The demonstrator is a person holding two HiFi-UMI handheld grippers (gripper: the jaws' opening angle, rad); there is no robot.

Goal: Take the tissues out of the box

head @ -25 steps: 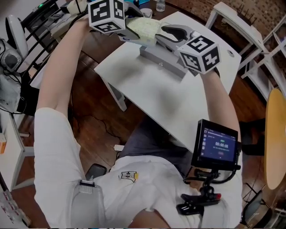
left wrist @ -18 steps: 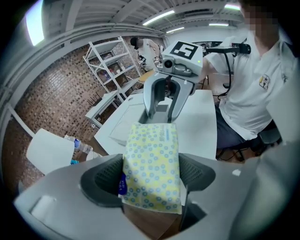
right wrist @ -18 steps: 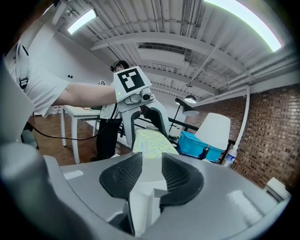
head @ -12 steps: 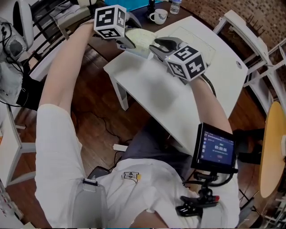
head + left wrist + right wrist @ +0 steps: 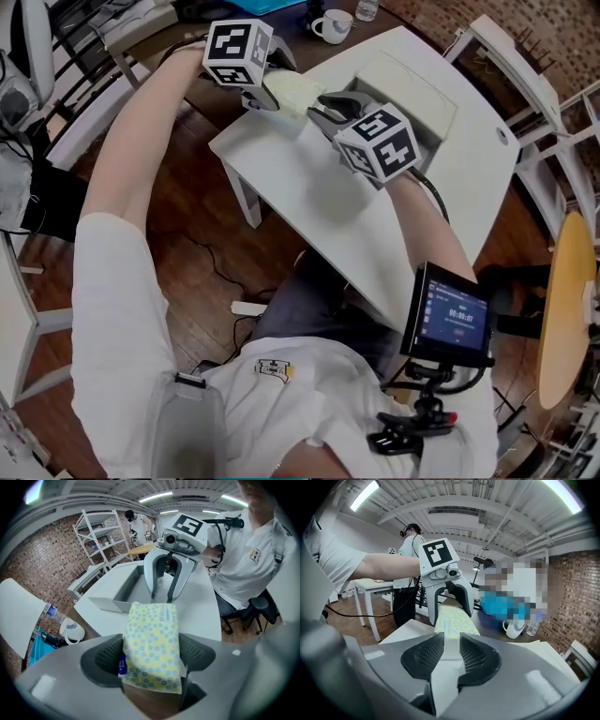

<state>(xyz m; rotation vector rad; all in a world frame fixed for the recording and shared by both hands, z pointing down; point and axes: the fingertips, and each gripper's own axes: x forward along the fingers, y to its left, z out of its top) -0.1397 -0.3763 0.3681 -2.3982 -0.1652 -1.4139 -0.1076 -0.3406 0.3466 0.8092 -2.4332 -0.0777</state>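
My left gripper (image 5: 150,654) is clamped across the one tissue pack (image 5: 152,644), held out of the single open box (image 5: 117,591) on the tabletop (image 5: 319,202). My right gripper (image 5: 446,654) is closing at the pack's other end, seemingly not biting yet. The pack looks light and soft with a slick wrapper, so I'd pinch its end gently.

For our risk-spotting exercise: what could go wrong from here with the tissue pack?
1. The left tongs grip the tissue pack only near one end, so a pull may tug it free.
2. The right tongs are closing at the pack's far end; whether a tissue is between them is unclear, so they may pinch wrapper instead.
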